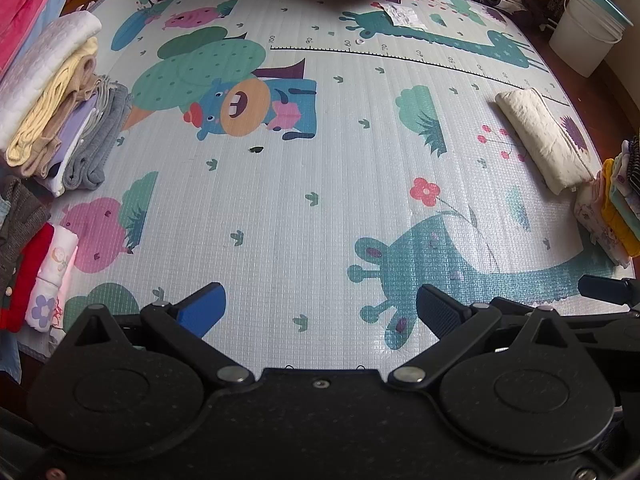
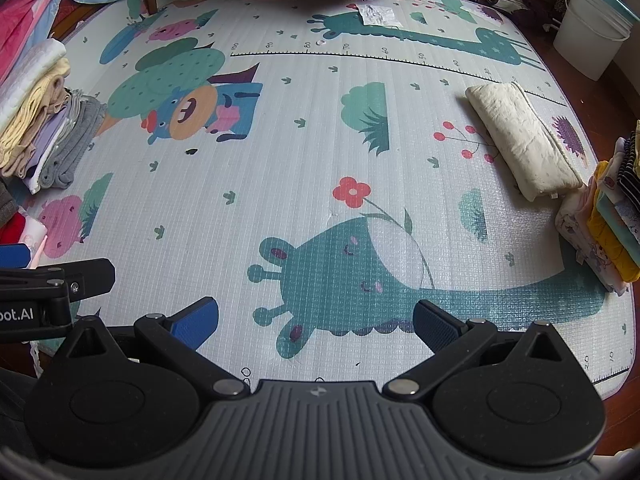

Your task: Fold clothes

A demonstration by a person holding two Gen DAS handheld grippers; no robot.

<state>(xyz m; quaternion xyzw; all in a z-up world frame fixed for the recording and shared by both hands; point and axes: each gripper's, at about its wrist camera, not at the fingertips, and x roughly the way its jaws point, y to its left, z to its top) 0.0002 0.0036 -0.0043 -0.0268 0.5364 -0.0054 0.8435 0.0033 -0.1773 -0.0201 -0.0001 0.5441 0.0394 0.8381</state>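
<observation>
While both tools hang over the bare middle of the play mat (image 1: 304,184), I read this as a pause between garments: nothing lies spread in front of me to fold. My left hand-held gripper (image 1: 320,312) has its fingers spread wide with nothing between them, and my right hand-held gripper (image 2: 316,320) stands the same way, splayed and empty, just beside the left one.

As for the clothes, they sit at the edges. On the left edge of the mat a stack of folded garments (image 1: 60,116) leans over, white quilted cloth on top, then yellow, tan, lilac and grey. Nearer me on that side are a red garment (image 1: 28,276) and a small floral piece (image 1: 52,276). On the right, a cream folded cloth (image 2: 520,140) lies alone on the mat, with a second stack (image 2: 608,232) of yellow, teal and printed pieces just beyond it at the border.

I judge the next move to be fetching a fresh item, though I cannot tell which pile still holds unfolded pieces. It calls for swinging one gripper out to a side, pinching a single layer, and dragging it to the open centre without toppling the stacks.
</observation>
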